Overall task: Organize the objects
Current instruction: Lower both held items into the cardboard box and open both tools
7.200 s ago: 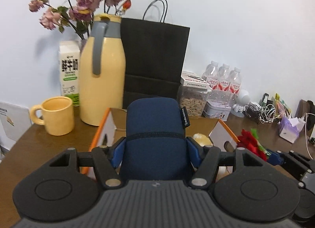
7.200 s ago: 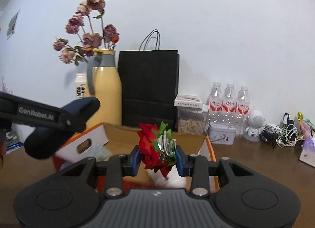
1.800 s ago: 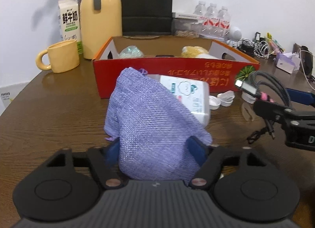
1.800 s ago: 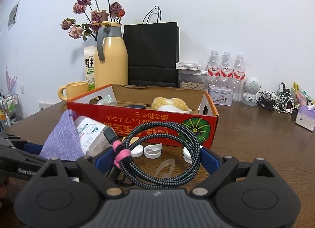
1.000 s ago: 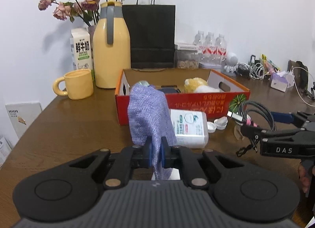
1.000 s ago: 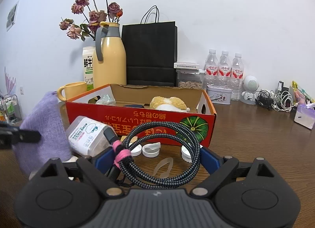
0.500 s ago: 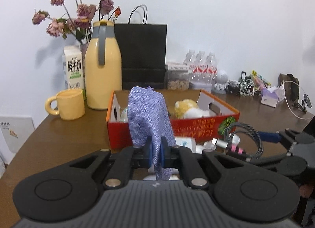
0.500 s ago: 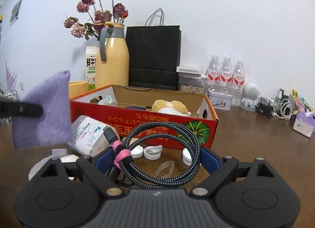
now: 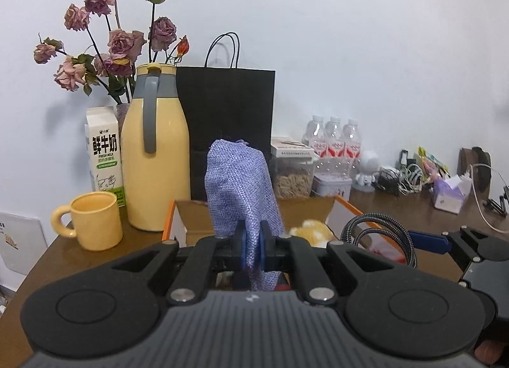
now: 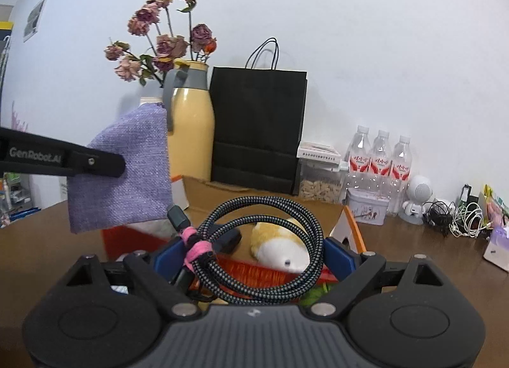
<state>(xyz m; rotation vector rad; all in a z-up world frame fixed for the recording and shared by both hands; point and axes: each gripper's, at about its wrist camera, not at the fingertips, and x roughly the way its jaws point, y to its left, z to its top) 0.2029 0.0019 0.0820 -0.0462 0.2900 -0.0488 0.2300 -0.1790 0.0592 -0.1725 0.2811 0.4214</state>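
Purple cloth pouch point(image 9: 241, 183), pinched near its lower edge between the narrowed jaws of the left gripper point(image 9: 253, 248) and held upright in the air, over the near left part of the cardboard box point(image 9: 183, 213). Same pouch point(image 10: 127, 170) seen from the right wrist, hanging at the left gripper's finger point(image 10: 63, 159), clear of the table point(image 10: 413, 240).

Coiled braided cable point(image 10: 264, 240), bound with a pink tie point(image 10: 195, 248), spanning the wide-set jaws of the right gripper point(image 10: 254, 255) and pressed by both blue pads; carried above the box's red front wall point(image 10: 248, 271). Coil also visible from the left wrist point(image 9: 378, 234), at the right gripper's tip.

Inside the box: a yellow-and-white plush toy point(image 10: 280, 245), already stowed; a dark item behind the cable, too hidden to identify. Green leaves point(image 10: 313, 296) just below the coil, partly masked by the gripper body.

Progress, as a judgement: well under way. At least one item in the box; two more lifted and close to the opening, neither yet released. Left to do: lowering pouch and cable into free space beside the toy, opening both grippers, then collecting whatever remains on the table in front of the box, hidden here by the gripper bodies.

Background, apparently not part of the sorting: yellow jug point(image 9: 154, 158), yellow mug point(image 9: 95, 220), milk carton point(image 9: 103, 153), dried roses point(image 9: 124, 43), black paper bag point(image 9: 229, 113), three water bottles point(image 9: 334, 142), tangled cords point(image 10: 458, 213) along the wall.
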